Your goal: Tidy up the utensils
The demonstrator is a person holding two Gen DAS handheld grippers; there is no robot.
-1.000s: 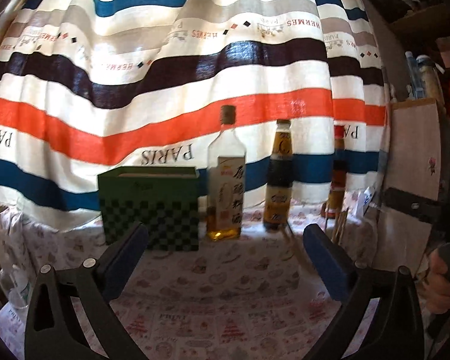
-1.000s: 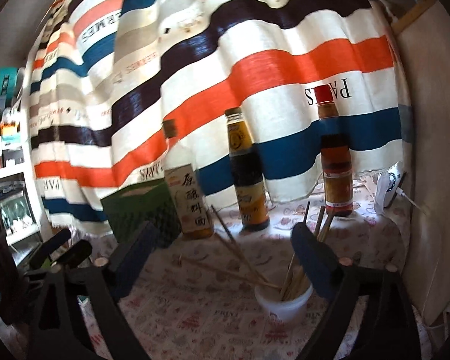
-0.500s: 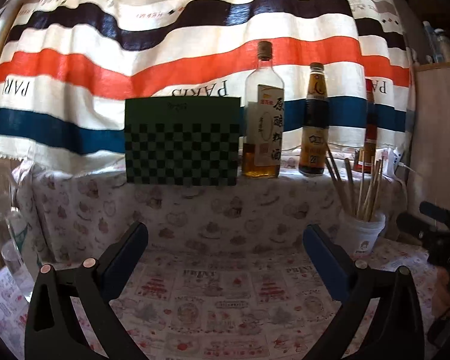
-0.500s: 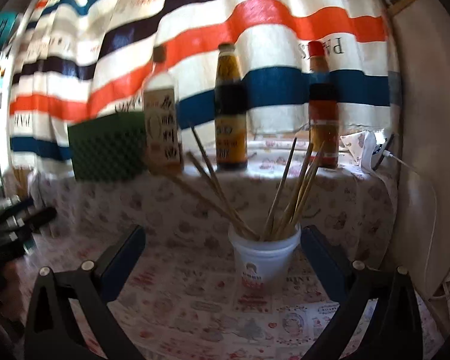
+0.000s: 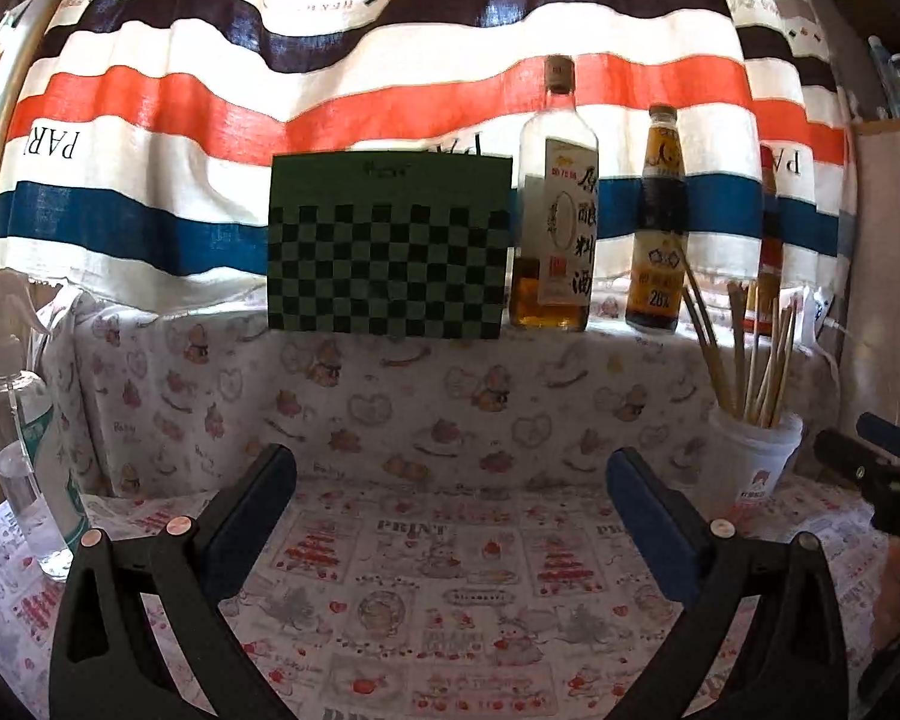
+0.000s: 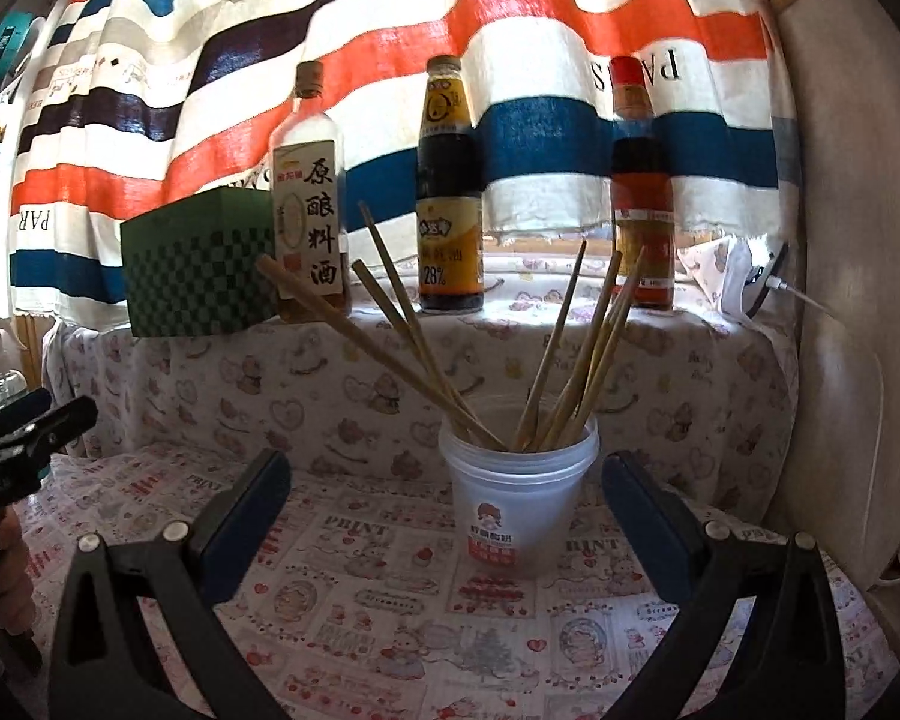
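Observation:
A white plastic cup (image 6: 519,507) stands on the patterned tablecloth and holds several wooden chopsticks (image 6: 402,354) that fan out left and right. My right gripper (image 6: 447,507) is open, low over the cloth, with the cup just ahead between its blue-padded fingers (image 6: 243,510). In the left wrist view the same cup (image 5: 753,459) with its chopsticks (image 5: 756,354) sits at the far right. My left gripper (image 5: 450,516) is open over bare cloth, holding nothing. The right gripper's black tips (image 5: 870,462) show at that view's right edge.
On a raised ledge behind stand a green checkered box (image 5: 387,243), a clear cooking-wine bottle (image 5: 555,210), a dark sauce bottle (image 5: 660,222) and a red-capped bottle (image 6: 641,192). A spray bottle (image 5: 18,426) is at far left. A striped curtain hangs behind; a white board (image 6: 858,300) closes the right.
Both grippers have dropped lower and drawn back from the ledge. The cup of chopsticks now sits close in front of the right gripper. Both stay open.

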